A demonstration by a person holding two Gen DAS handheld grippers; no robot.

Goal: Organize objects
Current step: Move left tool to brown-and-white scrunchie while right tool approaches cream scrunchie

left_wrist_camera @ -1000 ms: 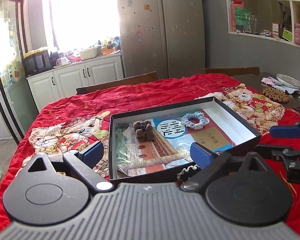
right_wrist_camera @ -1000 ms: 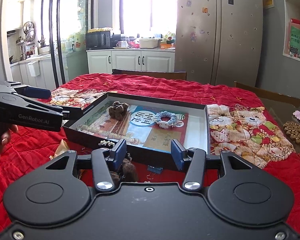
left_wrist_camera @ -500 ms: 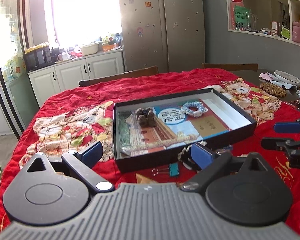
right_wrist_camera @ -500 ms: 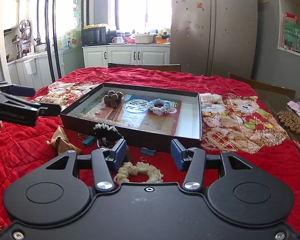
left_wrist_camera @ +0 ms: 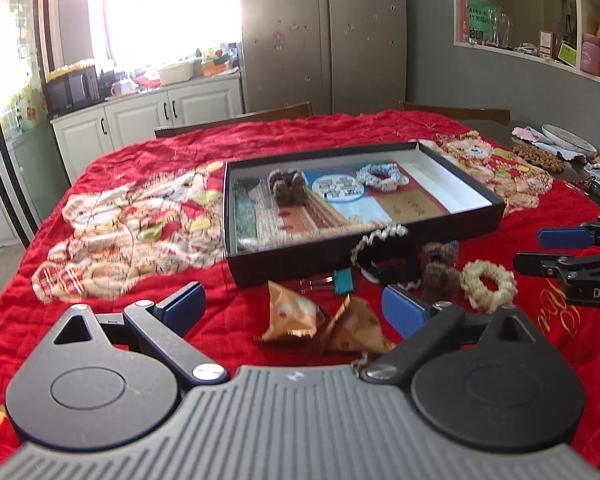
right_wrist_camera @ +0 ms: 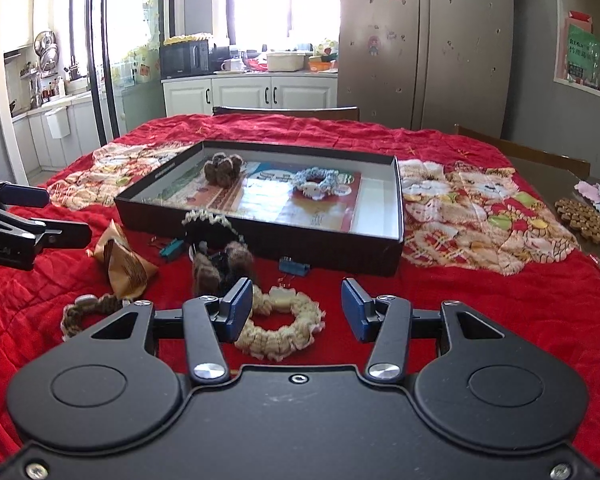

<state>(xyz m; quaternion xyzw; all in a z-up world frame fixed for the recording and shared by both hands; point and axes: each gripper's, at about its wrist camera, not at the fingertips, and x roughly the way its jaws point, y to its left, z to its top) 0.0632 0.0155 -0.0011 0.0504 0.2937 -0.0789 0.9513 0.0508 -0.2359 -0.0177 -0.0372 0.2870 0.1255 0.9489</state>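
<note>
Both grippers dropped toward the quilt's near edge. Left gripper [left_wrist_camera: 292,306] jaws apart over gold packets [left_wrist_camera: 290,316]; right gripper [right_wrist_camera: 296,306] apart over cream scrunchie [right_wrist_camera: 280,328].

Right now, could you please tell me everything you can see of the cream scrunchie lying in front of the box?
The cream scrunchie is a ruffled fabric ring, pale yellowish, lying flat on the red quilt, outside the black box. It sits just ahead of the open right hand-held gripper, unheld, with its left edge hidden behind the left blue pad. A brown furry hair tie lies just beyond.
</note>
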